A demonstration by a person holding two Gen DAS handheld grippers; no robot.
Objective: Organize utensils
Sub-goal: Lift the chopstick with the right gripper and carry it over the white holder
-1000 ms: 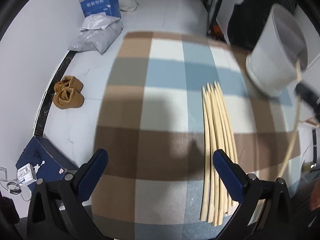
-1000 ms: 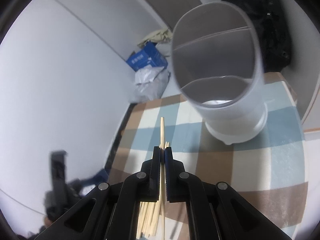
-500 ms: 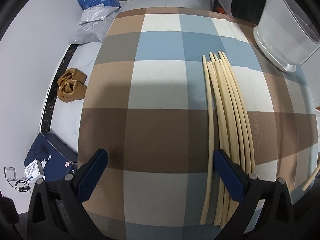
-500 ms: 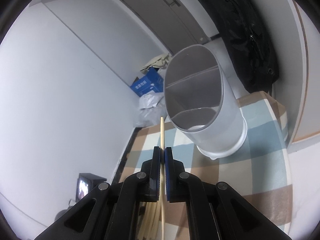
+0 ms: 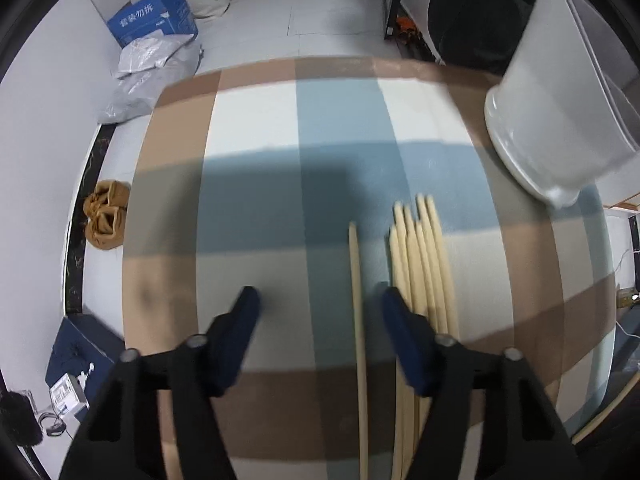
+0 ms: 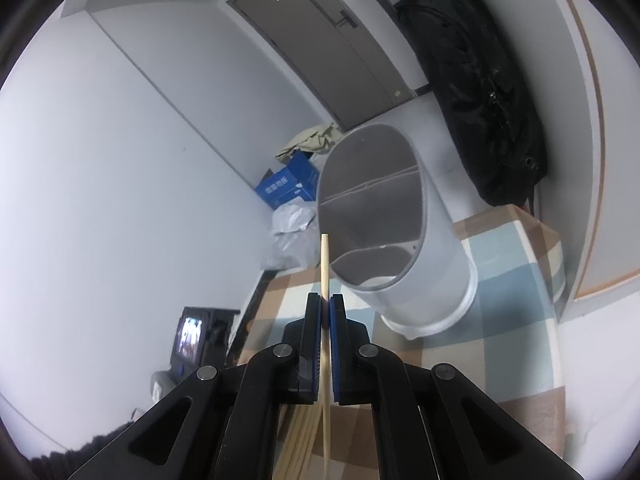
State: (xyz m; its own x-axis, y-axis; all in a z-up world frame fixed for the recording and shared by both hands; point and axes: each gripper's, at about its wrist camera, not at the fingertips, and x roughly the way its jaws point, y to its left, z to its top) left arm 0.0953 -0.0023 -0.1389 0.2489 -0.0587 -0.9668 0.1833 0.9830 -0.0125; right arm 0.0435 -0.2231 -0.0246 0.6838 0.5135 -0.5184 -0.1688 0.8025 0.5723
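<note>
On the chequered cloth (image 5: 256, 208) lies a bundle of pale wooden chopsticks (image 5: 424, 272). One single chopstick (image 5: 356, 300) lies apart to its left, between the blue pads of my left gripper (image 5: 322, 308). Those jaws are closing and the pads do not touch it; the right pad (image 5: 394, 312) is the nearer one. My right gripper (image 6: 325, 304) is shut on another chopstick (image 6: 325, 260), whose tip points up beside the rim of the white divided holder (image 6: 400, 240). In the left wrist view the holder (image 5: 560, 120) stands at the table's far right.
Beyond the table's far edge, a blue box (image 5: 154, 16) and grey bags (image 5: 148, 76) lie on the floor. Brown slippers (image 5: 106, 216) sit left of the table. A black bag (image 6: 480, 80) hangs by the door, and a small lit screen (image 6: 192, 334) stands low at left.
The left jaws have narrowed, and one chopstick, now apart from the bundle, lies between them. The right gripper has tilted upward with its chopstick, so the holder sits lower and smaller in view.
</note>
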